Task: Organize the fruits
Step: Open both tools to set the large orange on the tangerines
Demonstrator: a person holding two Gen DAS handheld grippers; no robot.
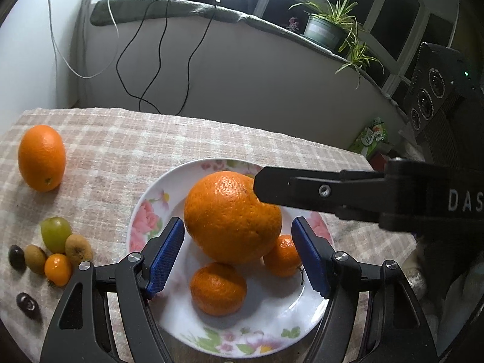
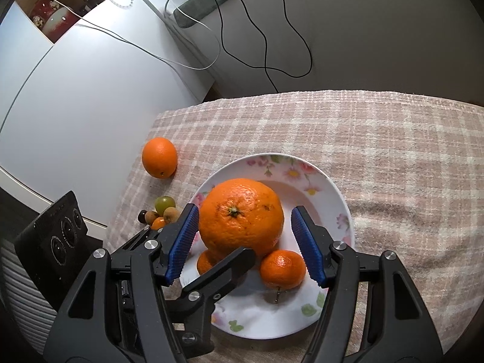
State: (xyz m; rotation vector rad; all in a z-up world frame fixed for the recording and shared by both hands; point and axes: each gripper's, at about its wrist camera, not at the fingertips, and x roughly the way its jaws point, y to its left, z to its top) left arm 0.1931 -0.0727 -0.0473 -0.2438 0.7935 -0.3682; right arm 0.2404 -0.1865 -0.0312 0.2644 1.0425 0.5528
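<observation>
Oranges opened the run: a lone orange (image 1: 41, 157) sat far left on the checked cloth (image 1: 121, 139), small fruits (image 1: 57, 248) clustered nearer, open cloth between them and the floral plate (image 1: 157, 199). Left gripper (image 1: 239, 254) stood released, pads clear of the big orange (image 1: 233, 217) resting on two mandarins (image 1: 217, 289). Right gripper (image 2: 245, 242), lettered "DAS", gaped apart too, with bare cloth running right to the table edge.

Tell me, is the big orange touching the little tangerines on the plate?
Touching. In the left wrist view the big orange leans against both tangerines on the plate, with no gap showing.
</observation>
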